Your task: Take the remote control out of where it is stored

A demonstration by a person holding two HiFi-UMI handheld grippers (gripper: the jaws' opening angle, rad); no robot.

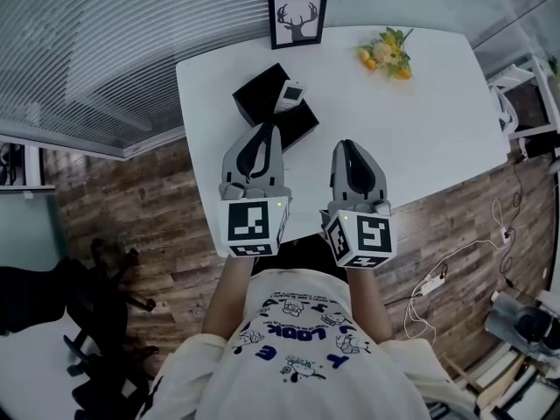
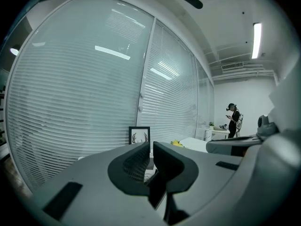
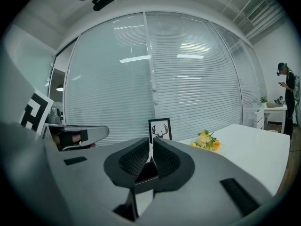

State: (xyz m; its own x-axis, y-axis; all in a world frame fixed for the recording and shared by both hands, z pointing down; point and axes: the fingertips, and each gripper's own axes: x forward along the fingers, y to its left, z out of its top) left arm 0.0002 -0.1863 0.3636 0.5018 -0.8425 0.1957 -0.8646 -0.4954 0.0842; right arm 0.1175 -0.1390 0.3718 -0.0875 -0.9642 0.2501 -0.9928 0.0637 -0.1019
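A black open box (image 1: 273, 105) sits on the white table (image 1: 420, 121) near its left front corner, and a light grey remote control (image 1: 290, 94) stands tilted in it. My left gripper (image 1: 265, 129) hovers just in front of the box, its jaws shut with nothing between them. My right gripper (image 1: 348, 147) is to its right over bare table, its jaws also shut and empty. In the left gripper view the closed left gripper (image 2: 151, 147) hides most of the box. In the right gripper view the right gripper (image 3: 151, 147) points toward the framed picture (image 3: 160, 130).
A framed deer-antler picture (image 1: 297, 17) stands at the table's far edge, with a small bunch of yellow flowers (image 1: 386, 52) to its right. Glass walls with blinds (image 1: 131, 51) lie behind. A black chair (image 1: 105, 322) stands on the wooden floor at left. A person (image 3: 286, 95) stands far off.
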